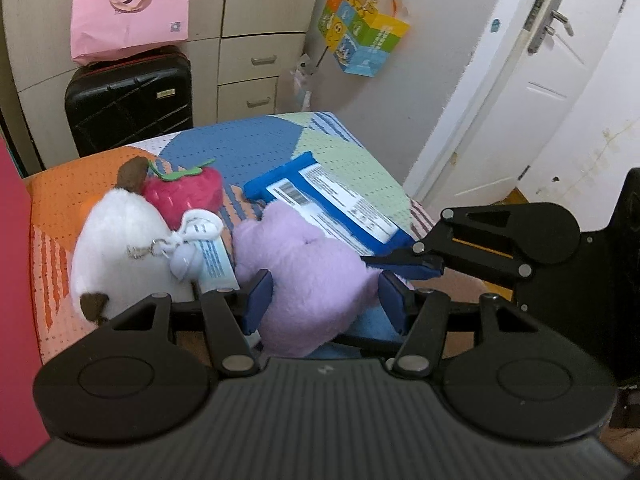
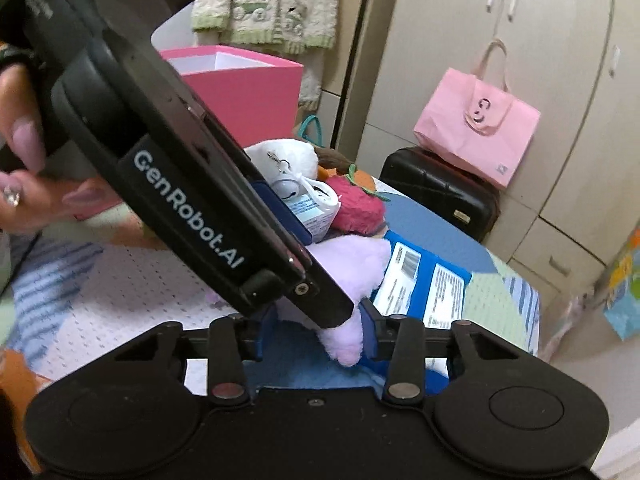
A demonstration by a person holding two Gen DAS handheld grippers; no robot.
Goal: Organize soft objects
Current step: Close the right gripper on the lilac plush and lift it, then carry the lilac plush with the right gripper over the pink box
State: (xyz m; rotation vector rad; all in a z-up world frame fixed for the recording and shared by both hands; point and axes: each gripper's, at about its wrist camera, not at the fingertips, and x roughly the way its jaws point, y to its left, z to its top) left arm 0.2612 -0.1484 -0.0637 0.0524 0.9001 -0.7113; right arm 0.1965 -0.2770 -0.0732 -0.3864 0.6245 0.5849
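Note:
A lilac plush toy (image 1: 308, 276) lies at the near edge of the patchwork bed cover (image 1: 260, 140). My left gripper (image 1: 326, 300) is shut on its body, one blue pad pressing each side. My right gripper (image 1: 394, 264) comes in from the right and pinches the toy's right edge. In the right wrist view the lilac plush toy (image 2: 348, 344) hangs between the right gripper (image 2: 318, 334) pads, partly hidden by the left gripper's black housing (image 2: 180, 184). A white plush (image 1: 116, 248) with a keychain tag and a red strawberry plush (image 1: 184, 196) sit to the left.
A blue mailer bag (image 1: 332, 200) with white labels lies behind the lilac toy. An open pink box (image 2: 248, 92) stands beyond the plush toys. A black suitcase (image 1: 128, 104) with a pink bag (image 1: 128, 8) stands by the wardrobe. A hand (image 2: 20, 152) holds the left gripper.

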